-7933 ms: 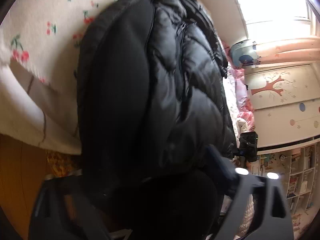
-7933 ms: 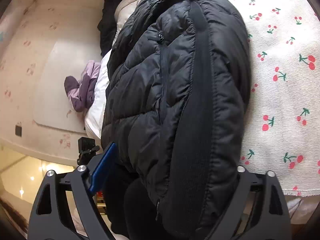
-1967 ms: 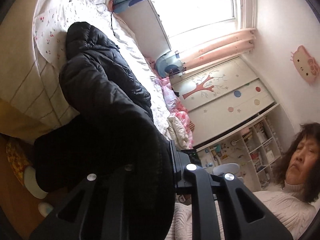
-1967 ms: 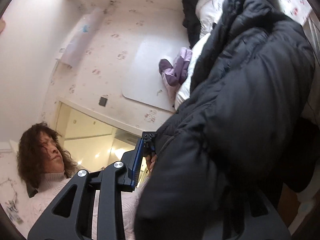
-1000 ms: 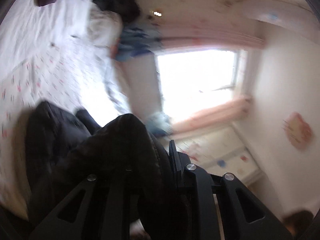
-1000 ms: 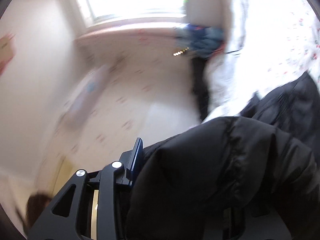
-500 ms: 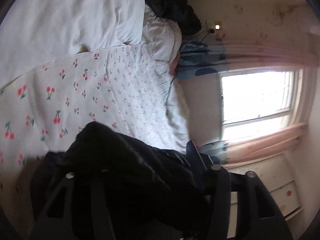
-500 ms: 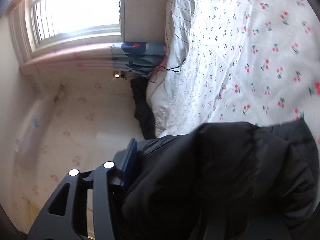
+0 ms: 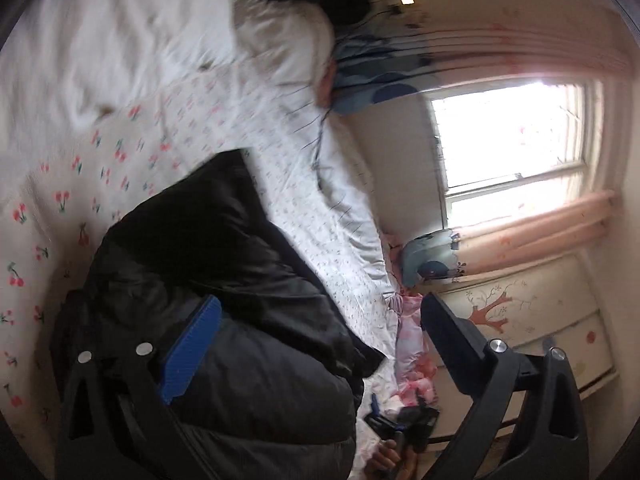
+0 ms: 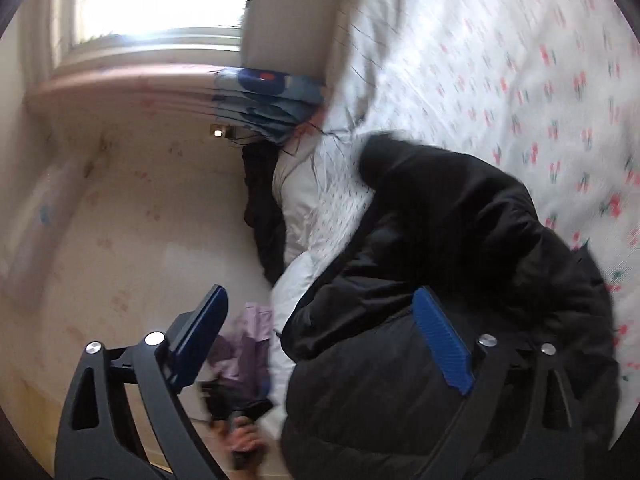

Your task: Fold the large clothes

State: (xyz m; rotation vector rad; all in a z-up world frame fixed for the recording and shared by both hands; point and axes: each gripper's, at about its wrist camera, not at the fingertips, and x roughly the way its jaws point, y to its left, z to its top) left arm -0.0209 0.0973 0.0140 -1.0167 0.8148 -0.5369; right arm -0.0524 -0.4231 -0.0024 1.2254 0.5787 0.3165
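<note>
On cherry-print bedspread (image 9: pixel 60 184): black puffer jacket (image 9: pixel 224 280) lies bunched | left gripper (image 9: pixel 320 320), right gripper (image 10: pixel 320 312): jaws just spread wide, apparently gripping nothing.

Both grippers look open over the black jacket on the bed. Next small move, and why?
Probably draw both grippers back clear of the black puffer jacket. The jaws of the left gripper and right gripper have just been opening and stand wide, pads off the fabric. The jacket lies bunched on the cherry-print bedspread, so check the fold before regrasping.
</note>
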